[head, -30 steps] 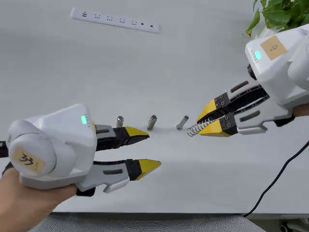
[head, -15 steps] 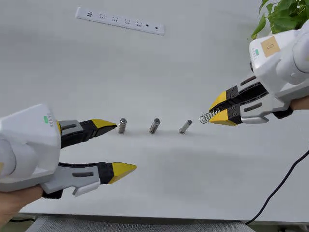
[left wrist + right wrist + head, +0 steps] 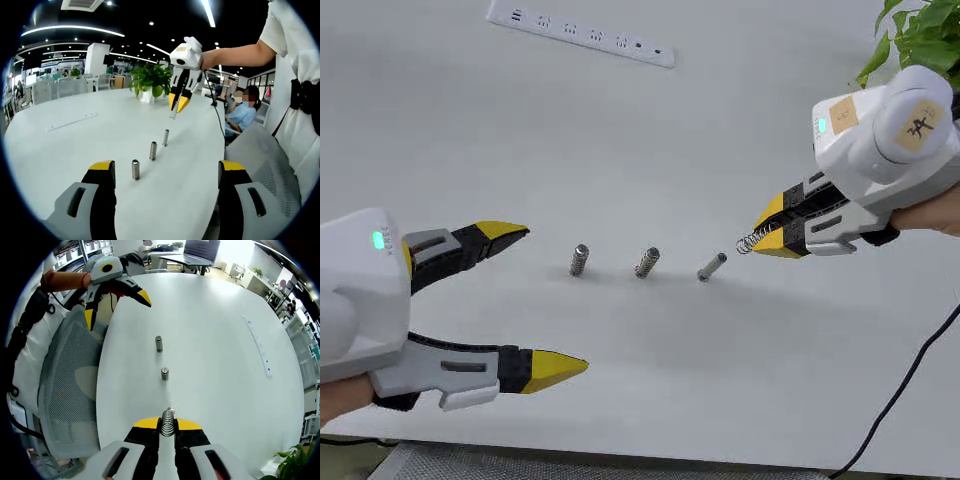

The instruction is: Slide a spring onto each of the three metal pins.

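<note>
The right tool [image 3: 761,234] pinches a spring [image 3: 749,241] just beside the bare pin [image 3: 712,267]; they seem not to touch. The left pin [image 3: 580,260] and the middle pin [image 3: 648,262] already wear springs. The row stands nearer the front edge of the surface [image 3: 620,130]. The left tool [image 3: 555,298] is spread wide.

A white table [image 3: 620,130] carries a white power strip [image 3: 580,33], lying flat at its far left. A green plant [image 3: 920,35] stands at the far right corner. A black cable [image 3: 897,392] curves across the near right of the tabletop to the near edge. A grey mesh chair [image 3: 65,390] sits just beside that edge. Beyond the table is an open office with desks, long ceiling lights [image 3: 70,29] and a seated person [image 3: 240,117] in a light blue shirt. A laptop [image 3: 200,250] stands open on a far desk.
</note>
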Demonstrator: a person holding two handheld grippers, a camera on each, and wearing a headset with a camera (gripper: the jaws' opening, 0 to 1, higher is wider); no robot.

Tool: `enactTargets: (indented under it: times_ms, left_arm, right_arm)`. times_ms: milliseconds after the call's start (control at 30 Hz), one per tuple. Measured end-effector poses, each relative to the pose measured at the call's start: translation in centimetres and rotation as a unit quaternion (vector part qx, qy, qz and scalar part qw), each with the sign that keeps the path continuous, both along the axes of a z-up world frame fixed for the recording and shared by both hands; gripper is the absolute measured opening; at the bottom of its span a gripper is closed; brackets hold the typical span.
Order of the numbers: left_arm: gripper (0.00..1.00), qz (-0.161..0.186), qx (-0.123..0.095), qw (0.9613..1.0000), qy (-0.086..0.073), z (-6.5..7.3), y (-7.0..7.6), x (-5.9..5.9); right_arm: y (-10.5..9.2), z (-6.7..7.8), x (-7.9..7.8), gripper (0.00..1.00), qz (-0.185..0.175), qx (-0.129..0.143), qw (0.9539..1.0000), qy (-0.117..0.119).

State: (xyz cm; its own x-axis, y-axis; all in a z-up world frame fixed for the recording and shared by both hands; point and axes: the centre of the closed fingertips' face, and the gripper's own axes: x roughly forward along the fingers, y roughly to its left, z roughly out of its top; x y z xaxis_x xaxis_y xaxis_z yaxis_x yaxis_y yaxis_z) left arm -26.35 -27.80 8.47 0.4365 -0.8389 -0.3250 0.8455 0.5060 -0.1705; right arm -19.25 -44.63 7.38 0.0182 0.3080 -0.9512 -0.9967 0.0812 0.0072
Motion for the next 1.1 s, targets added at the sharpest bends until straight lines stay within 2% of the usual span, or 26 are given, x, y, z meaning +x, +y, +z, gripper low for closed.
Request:
enactTargets:
  times_ms: [233, 500, 1100]
  left_arm:
    - [0.91, 0.003, -0.012, 0.9999, 0.008, -0.3, 0.0, 0.1]
    - [0.91, 0.006, -0.017, 0.9998, 0.011, -0.5, 0.0, 0.5]
    - [0.91, 0.007, -0.027, 0.9995, 0.015, -0.6, -0.1, 0.7]
  right_arm:
    - [0.1, -1.7, 0.5, 0.07, 0.007, -0.016, 0.9998, 0.010]
    - [0.0, -2.8, 1.0, 0.07, 0.012, -0.029, 0.9994, 0.016]
    - [0.0, -3.2, 0.5, 0.07, 0.018, -0.042, 0.9986, 0.026]
